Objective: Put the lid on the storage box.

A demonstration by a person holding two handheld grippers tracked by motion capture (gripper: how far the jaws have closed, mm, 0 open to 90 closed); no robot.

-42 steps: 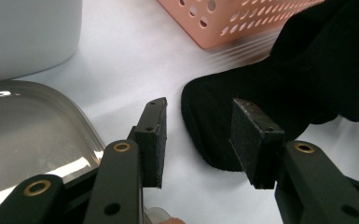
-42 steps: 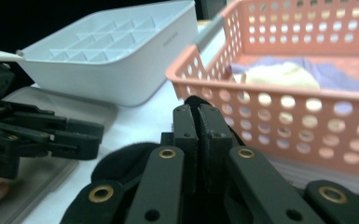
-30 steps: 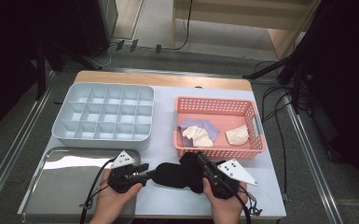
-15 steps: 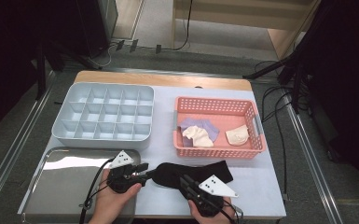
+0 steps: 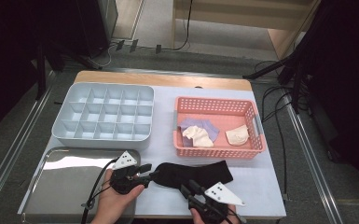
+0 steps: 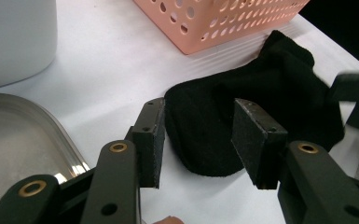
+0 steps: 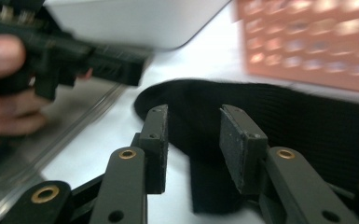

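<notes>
Black knitted sock point(image 5: 193, 173) lies flat on the white table point(image 5: 261, 186), just in front of the pink perforated plastic basket point(image 5: 217, 151). I see its long axis running across the table, one rounded end toward my left gripper point(image 5: 145, 171), the other end toward the right, near the basket's front corner. My left gripper comes in low from the left, pointing right along the table, hand point(image 5: 116, 198) behind it near the shiny metal tray point(image 5: 60, 186); its jaws stand partly apart, pads not pressing, sock end just ahead of them point(image 6: 200, 135). My right gripper point(image 5: 191, 188) comes from the bottom edge, angled up-left at the sock's near edge; its jaws have just been opening, sock beneath them point(image 7: 191, 154), not clamped.
</notes>
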